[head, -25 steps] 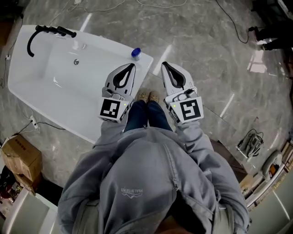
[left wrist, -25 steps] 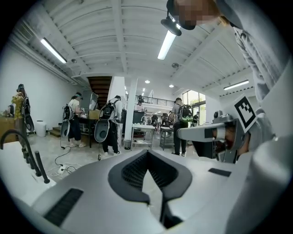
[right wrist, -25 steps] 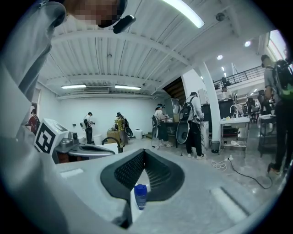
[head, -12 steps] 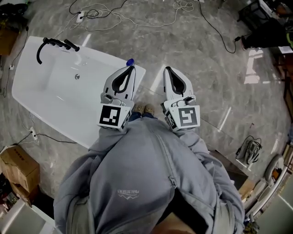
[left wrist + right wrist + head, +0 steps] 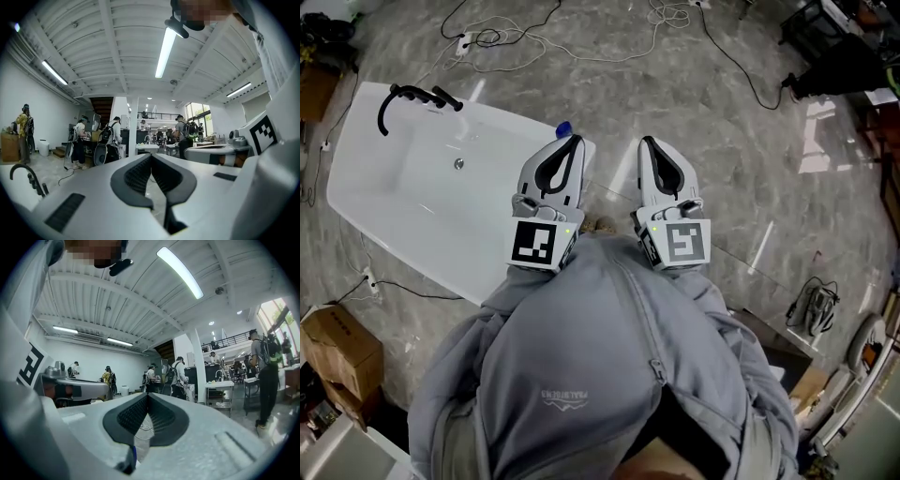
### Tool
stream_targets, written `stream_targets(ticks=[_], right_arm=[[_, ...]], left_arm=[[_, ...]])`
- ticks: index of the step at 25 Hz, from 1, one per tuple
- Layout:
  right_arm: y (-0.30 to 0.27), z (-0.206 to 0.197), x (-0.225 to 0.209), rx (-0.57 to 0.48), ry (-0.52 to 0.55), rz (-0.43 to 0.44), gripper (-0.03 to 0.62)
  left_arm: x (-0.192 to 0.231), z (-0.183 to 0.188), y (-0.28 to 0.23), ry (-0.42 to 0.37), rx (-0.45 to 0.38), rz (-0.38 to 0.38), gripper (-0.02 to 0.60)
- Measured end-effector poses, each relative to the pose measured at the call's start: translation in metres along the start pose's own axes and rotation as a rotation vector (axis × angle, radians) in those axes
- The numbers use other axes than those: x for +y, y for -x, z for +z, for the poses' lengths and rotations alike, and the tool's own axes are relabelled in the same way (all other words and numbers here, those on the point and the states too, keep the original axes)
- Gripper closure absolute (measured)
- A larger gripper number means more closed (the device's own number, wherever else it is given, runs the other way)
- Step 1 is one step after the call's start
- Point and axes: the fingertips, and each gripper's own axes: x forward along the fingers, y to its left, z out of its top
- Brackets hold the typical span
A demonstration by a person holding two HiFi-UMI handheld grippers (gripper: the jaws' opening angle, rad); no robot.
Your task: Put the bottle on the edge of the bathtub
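Head view steeply down over bathtub (image 5: 422, 246); gripper views level, sharing hall (image 5: 136, 123).

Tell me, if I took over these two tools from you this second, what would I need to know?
Left hand-held gripper: shut, empty, held level.
Right hand-held gripper: shut, empty, level alongside it.
Bottle: only its blue cap shows, just past the left tool's tip, at a corner of the bathtub rim.
Done: the bottle appears to be set on the edge; nothing is held.
Left: probably nothing. Look past the tool to check that the bottle stands steady.
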Motion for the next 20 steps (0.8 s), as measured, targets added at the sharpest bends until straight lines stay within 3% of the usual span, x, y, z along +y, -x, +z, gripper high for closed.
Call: stream_targets(ticks=[20], right_arm=[[0.0072,0.0018,0.0055,-0.006,0.016,0.018,0.591]], left_arm=[[-0.0079,-0.0055,0.0039,-0.015,0.008,-0.033,0.575]])
